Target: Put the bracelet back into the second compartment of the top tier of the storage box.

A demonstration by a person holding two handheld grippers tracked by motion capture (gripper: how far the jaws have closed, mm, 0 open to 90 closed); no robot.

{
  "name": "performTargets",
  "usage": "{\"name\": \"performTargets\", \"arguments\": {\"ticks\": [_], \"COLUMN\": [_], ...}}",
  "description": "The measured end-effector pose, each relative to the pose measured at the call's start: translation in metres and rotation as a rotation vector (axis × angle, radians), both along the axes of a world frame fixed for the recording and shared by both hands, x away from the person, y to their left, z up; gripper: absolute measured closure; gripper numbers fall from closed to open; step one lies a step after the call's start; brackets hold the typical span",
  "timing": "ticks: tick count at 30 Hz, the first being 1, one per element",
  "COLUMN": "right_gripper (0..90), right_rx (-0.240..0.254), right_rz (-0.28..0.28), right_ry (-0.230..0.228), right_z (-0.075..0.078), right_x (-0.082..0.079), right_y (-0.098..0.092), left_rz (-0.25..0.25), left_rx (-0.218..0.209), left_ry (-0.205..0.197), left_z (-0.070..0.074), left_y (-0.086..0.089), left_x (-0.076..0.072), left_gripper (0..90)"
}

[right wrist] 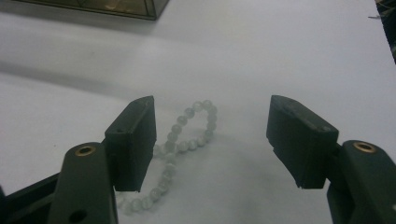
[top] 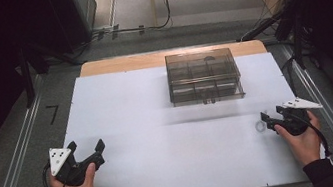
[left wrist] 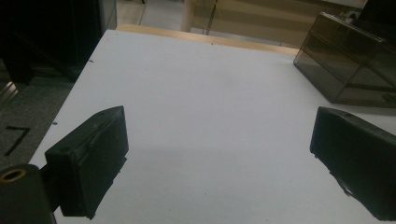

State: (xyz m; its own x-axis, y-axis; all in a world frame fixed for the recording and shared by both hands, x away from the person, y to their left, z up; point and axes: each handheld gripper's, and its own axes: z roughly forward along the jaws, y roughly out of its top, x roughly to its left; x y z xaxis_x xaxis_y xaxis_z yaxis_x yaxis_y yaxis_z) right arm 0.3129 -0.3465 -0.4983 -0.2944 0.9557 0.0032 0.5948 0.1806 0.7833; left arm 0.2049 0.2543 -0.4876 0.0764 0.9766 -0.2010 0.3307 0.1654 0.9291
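A pale bead bracelet [right wrist: 184,140] lies on the white table, twisted into a loop, between and slightly left of the jaws of my right gripper [right wrist: 210,140], which stands open just above it. In the high view the bracelet [top: 259,127] is a faint ring at the tip of the right gripper [top: 269,120] near the table's right edge. A smoky transparent compartment box [top: 204,76] with a closed lid stands at the back centre. My left gripper [top: 86,147] hangs open over bare table at the front left, with the box [left wrist: 350,60] far off to its right.
The white tabletop [top: 161,135] has a wooden strip along its back edge. Metal rails run along the floor on both sides. Dark stands and cables crowd the floor behind the table.
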Motion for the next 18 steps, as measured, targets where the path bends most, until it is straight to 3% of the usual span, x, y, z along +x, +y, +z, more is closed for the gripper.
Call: {"name": "performTargets", "arguments": {"ticks": [10,18], "right_gripper": [45.8,61.5], "right_rx": [0.004,0.02], "right_rz": [-0.004,0.002], "right_ry": [0.016,0.041], "right_z": [-0.0005,-0.0005], "right_x": [0.0035,0.0042], "right_y": [0.0004,-0.0009], "left_rz": [-0.001,0.0], "left_rx": [-0.002,-0.003], "left_ry": [0.001,0.003], "left_z": [-0.0002,-0.0002], "left_y": [0.0005,0.0006], "left_x": [0.0,-0.0001], "left_gripper": [4.9,4.9]}}
